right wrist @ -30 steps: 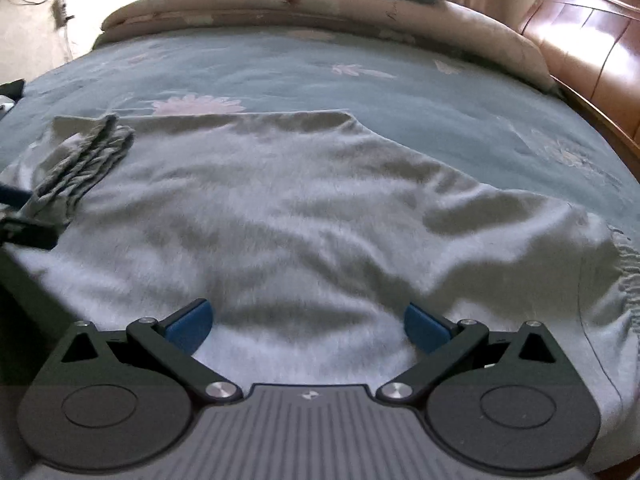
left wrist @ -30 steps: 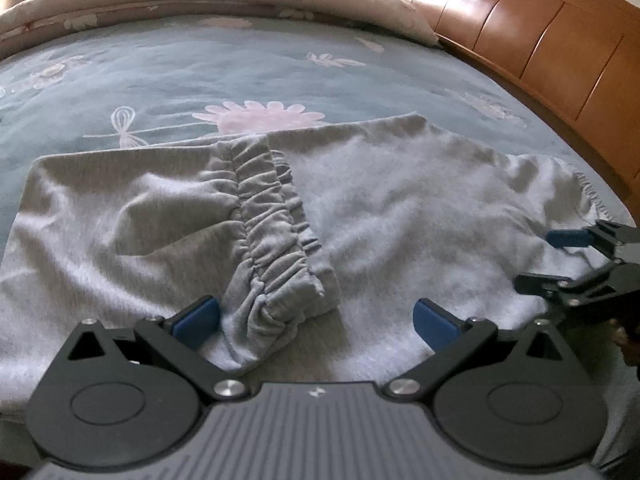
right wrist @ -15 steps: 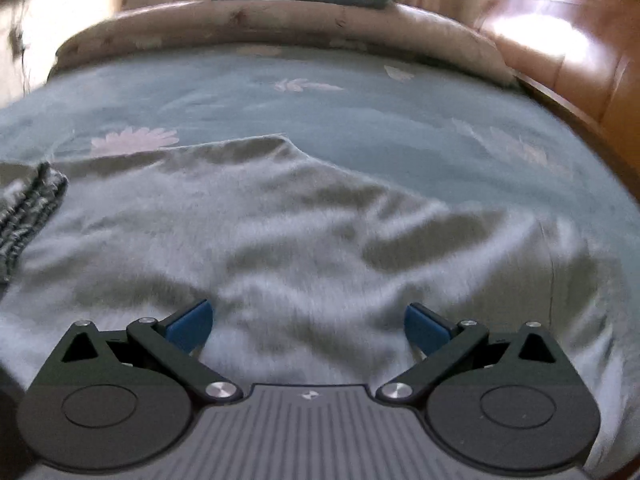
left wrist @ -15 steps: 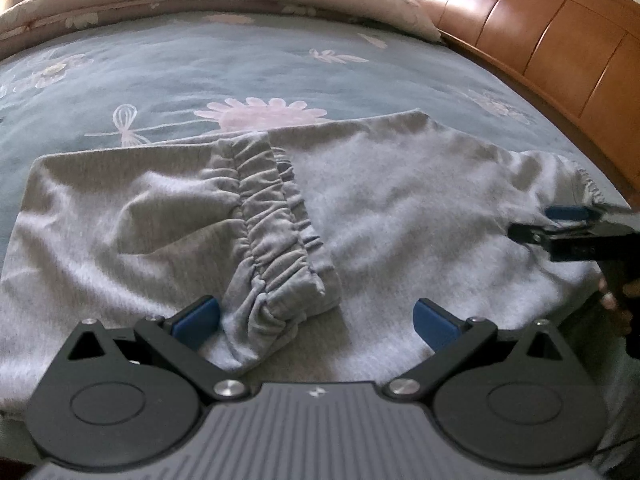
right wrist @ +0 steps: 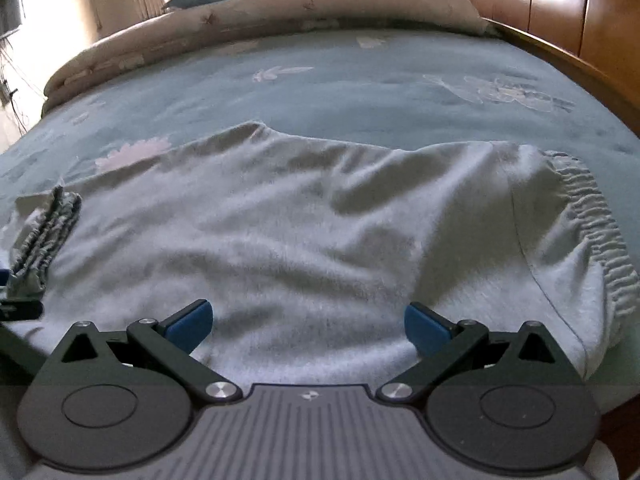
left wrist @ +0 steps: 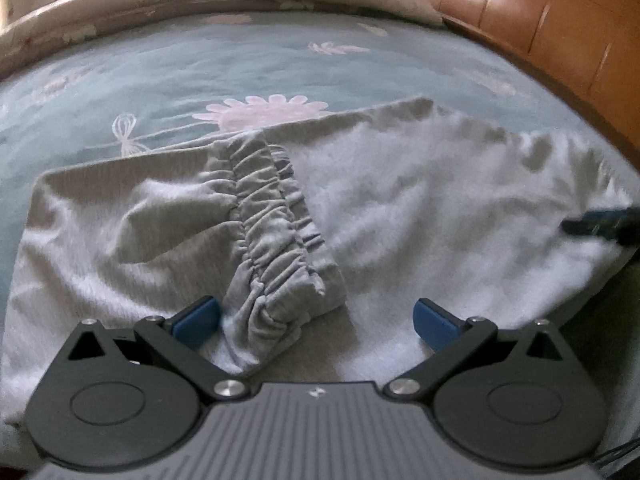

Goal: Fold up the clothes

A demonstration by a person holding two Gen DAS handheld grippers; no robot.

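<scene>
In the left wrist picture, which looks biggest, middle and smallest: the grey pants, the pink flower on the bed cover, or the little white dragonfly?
1. Grey fabric pants, by far the largest.
2. Pink flower print on the blue bed cover.
3. White dragonfly print, smallest.
The prints lie farther from the camera, so they look a bit smaller than they are.

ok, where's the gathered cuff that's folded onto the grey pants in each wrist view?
Left wrist: cuff at centre, running down to between the open left claw pads.
Right wrist: same cuff at the far left edge, above the left claw's tip.
Shared landmark: pink flower on the bedspread, just beyond the pants' far edge.
</scene>
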